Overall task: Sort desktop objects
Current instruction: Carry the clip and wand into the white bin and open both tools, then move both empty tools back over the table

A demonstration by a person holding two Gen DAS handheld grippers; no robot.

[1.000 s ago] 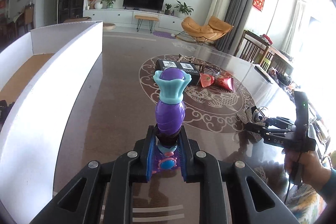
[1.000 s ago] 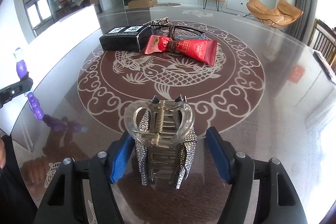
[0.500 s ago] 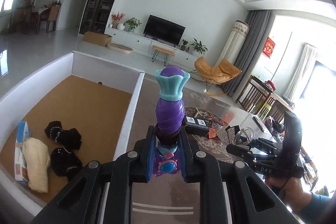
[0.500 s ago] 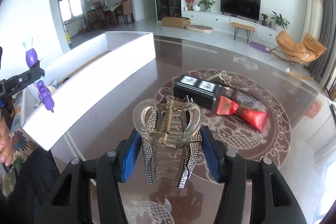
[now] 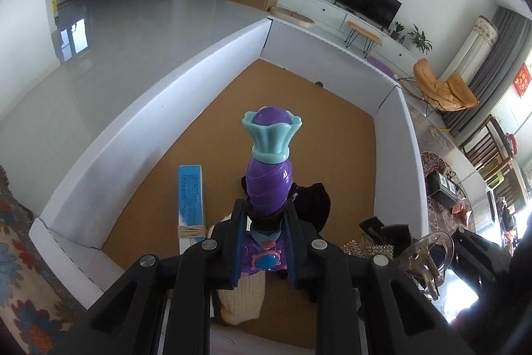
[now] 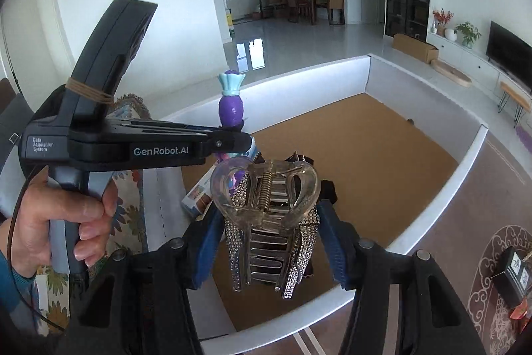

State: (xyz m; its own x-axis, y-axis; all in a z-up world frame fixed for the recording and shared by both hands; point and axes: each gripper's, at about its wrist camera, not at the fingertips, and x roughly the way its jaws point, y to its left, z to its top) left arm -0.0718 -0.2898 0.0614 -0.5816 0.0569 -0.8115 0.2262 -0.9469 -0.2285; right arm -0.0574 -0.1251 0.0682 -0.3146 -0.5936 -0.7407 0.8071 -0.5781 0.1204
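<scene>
Over the white-walled box [image 5: 159,108] with its cork-brown floor, left gripper [image 5: 264,238] pinches a glossy purple ribbed toy [image 5: 269,185], teal fluted cap upright. Right wrist view: right gripper [image 6: 271,242] clamps a clear heart-shaped hair claw [image 6: 266,188], rhinestone-crusted prongs hanging above that box.

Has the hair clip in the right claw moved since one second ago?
Yes. The hair clip, clamped in the right claw, was over the dark table by its fish pattern; now it hangs over the white box with the brown floor.
</scene>
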